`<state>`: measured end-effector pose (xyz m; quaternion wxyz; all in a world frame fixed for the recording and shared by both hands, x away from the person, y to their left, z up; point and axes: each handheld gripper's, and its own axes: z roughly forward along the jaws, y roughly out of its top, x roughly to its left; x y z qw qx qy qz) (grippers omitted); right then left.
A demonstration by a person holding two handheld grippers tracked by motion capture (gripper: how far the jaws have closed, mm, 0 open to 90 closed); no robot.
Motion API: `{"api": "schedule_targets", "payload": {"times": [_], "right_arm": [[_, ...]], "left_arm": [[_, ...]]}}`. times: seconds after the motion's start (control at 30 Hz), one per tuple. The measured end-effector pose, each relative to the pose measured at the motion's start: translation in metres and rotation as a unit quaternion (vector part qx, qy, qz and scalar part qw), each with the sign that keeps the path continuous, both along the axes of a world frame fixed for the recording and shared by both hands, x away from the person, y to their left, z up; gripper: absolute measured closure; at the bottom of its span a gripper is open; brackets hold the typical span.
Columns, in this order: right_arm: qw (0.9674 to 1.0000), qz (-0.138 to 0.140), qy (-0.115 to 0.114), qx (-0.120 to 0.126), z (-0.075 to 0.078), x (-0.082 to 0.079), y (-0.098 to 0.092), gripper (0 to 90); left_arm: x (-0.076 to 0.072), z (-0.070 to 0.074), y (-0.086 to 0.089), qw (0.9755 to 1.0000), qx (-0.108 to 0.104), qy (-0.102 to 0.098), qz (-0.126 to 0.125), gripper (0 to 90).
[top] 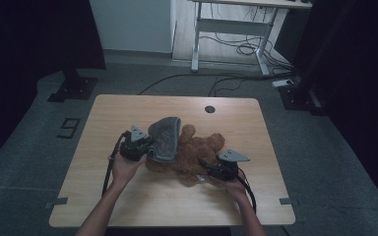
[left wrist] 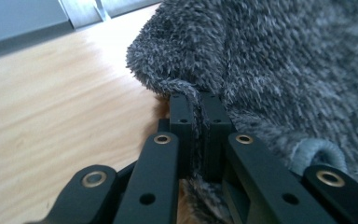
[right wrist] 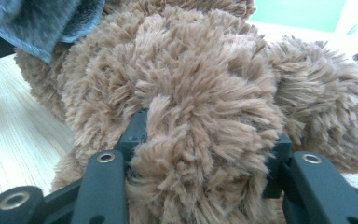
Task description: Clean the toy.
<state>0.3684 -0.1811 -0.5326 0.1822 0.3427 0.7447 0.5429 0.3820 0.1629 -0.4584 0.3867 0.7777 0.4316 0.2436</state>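
A brown plush teddy bear [top: 194, 153] lies in the middle of the wooden table [top: 128, 108]. A grey fuzzy cloth [top: 166, 139] is draped over its left part. My left gripper [top: 145, 147] is at the cloth's left edge, shut on a fold of the grey cloth [left wrist: 261, 70], which runs between its pads [left wrist: 182, 116]. My right gripper [top: 204, 169] is at the bear's near right side, shut on a thick tuft of the bear [right wrist: 200, 140] that bulges between its jaws. A corner of the grey cloth [right wrist: 42, 23] hangs at the upper left of the right gripper view.
The table has a round cable hole [top: 209, 109] near its far edge. Beyond it stand a white desk frame [top: 231, 29] and cables on the floor [top: 246, 49]. Bare tabletop lies on either side of the bear and along the near edge.
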Motion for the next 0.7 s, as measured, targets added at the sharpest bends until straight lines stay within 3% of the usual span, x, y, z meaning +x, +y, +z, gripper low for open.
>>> {"api": "schedule_targets", "payload": {"times": [0.07, 0.23, 0.3, 0.47, 0.57, 0.7], "right_arm": [[1.0, 0.0, 0.001, 0.0, 0.0, 0.0, 0.0, 50.2], [1.0, 0.0, 0.002, 0.003, 0.0, 0.0, 0.0, 50.2], [1.0, -0.001, 0.001, 0.003, 0.0, 0.0, 0.0, 50.2], [1.0, -0.004, 0.003, 0.005, -0.001, 0.001, -0.001, 50.2], [1.0, -0.004, 0.004, 0.006, -0.001, 0.001, -0.001, 50.2], [1.0, -0.003, 0.004, 0.007, -0.001, 0.001, -0.002, 50.2]], "left_arm": [[-0.001, -0.006, 0.008, 0.9999, 0.002, 0.009, 0.008, 85.8], [0.0, -0.028, 0.025, 0.9983, -0.009, 0.054, 0.019, 85.8], [0.001, -0.041, 0.023, 0.9974, -0.007, 0.071, 0.016, 85.9], [0.007, -0.061, 0.015, 0.9961, -0.003, 0.086, 0.019, 86.3], [0.012, -0.062, 0.02, 0.995, -0.002, 0.096, 0.025, 86.1], [0.008, -0.037, 0.029, 0.9969, -0.03, 0.067, 0.03, 86.0]]}}
